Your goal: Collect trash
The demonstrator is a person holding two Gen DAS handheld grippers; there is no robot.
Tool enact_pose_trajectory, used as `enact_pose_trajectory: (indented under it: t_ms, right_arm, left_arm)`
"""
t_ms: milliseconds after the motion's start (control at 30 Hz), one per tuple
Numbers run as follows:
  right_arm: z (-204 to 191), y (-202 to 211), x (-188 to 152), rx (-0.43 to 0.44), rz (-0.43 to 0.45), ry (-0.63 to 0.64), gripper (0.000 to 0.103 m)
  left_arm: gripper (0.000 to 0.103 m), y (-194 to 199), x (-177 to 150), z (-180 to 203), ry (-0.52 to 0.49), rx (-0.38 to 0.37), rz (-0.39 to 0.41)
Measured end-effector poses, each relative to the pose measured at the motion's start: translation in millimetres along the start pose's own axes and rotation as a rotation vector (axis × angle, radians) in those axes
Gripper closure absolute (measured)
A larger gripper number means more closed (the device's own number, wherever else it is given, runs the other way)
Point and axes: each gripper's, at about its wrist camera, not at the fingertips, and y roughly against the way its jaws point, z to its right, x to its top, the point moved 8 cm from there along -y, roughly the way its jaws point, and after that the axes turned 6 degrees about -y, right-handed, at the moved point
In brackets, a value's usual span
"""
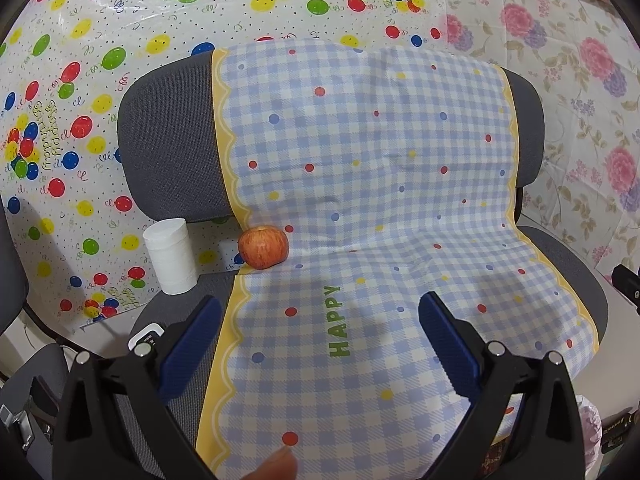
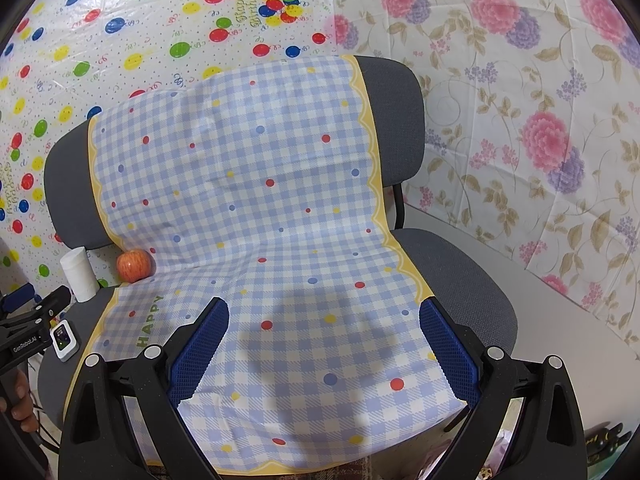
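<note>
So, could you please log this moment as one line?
left gripper open, empty | right gripper open, empty | apple, paper roll on chair | nothing collected yet

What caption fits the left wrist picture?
Open left gripper hovers over a checkered cloth on a chair; apple, paper roll behind.

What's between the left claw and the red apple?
Only bare blue-checked plastic cloth with the word HAPPY lies between the open left claw and the red apple, in the left wrist view.

Grey chair (image 2: 404,120) draped with checked cloth (image 2: 256,208), balloon sheet (image 1: 80,80) and floral sheet (image 2: 520,100) behind
</note>
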Motion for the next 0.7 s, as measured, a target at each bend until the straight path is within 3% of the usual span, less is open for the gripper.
enact_pose_trajectory:
  t_ms: [700]
  right_arm:
    - [1.1, -2.5, -3.9, 0.003, -0.008, -0.004, 0.008]
  left_arm:
    - [0.007, -4.1, -6.7, -4.9, 0.001, 0.011, -0.009]
